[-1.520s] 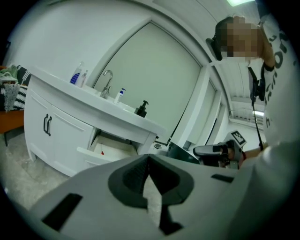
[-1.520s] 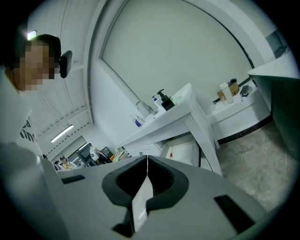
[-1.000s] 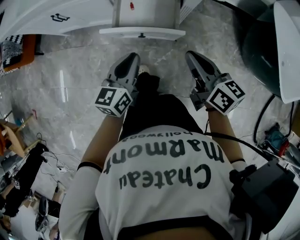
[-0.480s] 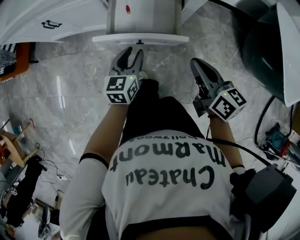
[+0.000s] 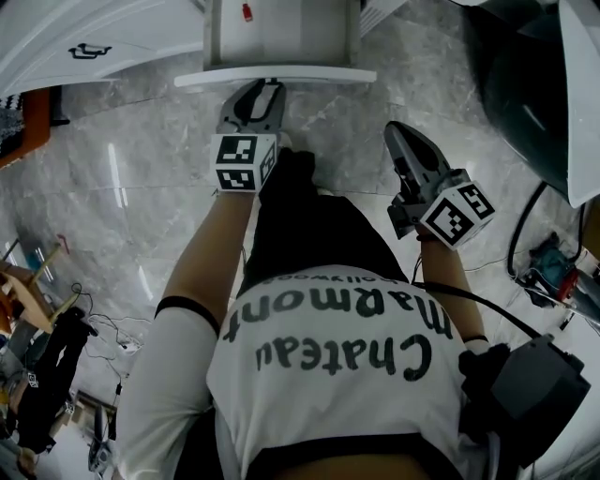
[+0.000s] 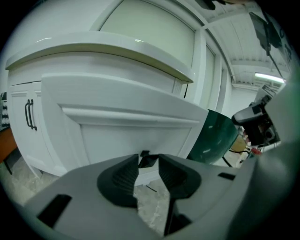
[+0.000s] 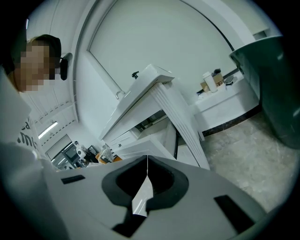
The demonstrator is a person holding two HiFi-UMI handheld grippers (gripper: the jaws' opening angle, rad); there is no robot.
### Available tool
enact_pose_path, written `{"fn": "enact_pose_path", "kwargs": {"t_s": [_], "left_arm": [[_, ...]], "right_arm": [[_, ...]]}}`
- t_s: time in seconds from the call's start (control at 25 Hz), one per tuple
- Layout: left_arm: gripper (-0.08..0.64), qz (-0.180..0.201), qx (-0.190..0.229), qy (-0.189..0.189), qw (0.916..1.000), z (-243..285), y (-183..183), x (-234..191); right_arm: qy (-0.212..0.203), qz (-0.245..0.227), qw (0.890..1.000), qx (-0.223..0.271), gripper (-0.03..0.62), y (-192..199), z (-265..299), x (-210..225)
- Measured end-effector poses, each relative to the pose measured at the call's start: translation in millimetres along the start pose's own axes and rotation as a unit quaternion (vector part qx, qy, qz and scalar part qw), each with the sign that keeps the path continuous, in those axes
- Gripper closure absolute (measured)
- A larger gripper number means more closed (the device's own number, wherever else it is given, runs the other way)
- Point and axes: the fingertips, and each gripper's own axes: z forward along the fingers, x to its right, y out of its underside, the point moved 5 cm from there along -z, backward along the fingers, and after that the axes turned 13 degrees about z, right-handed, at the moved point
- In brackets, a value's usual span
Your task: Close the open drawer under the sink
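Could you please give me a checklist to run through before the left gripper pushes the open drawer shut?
1. Drawer front standing out from the cabinet, so there is something to close: ok.
2. Left gripper lined up on the drawer front: ok; the dark handle shows through the gap between its jaws.
3. Left jaws apart, having just been opening, and gripping nothing: ok.
4. Left gripper touching the drawer front: cannot tell.
5. Right gripper clear of the drawer: ok; it is shut and held off to the side.
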Motion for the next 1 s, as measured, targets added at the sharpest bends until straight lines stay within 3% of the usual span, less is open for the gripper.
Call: {"fn": "enact_pose_path", "kwargs": {"t_s": [0.28, 0.56, 1.0], "left_arm": [[0.431, 0.016, -0.033, 0.017, 0.9992, 0.4, -3.4, 3.2], [0.431, 0.004, -0.067, 0.025, 0.9974, 9.5, -7.3, -5.6], [0.431, 0.009, -0.129, 0.046, 0.9905, 17.1, -12.9, -12.3]], "right_arm": [[0.015, 0.027, 0.999, -0.015, 0.580, 1.8, -7.3, -5.5], [0.035, 0.056, 0.997, -0.033, 0.580, 0.6, -9.9, -13.7], [0.048, 0.077, 0.996, -0.019, 0.580, -21.9, -15.8, -33.7]]}}
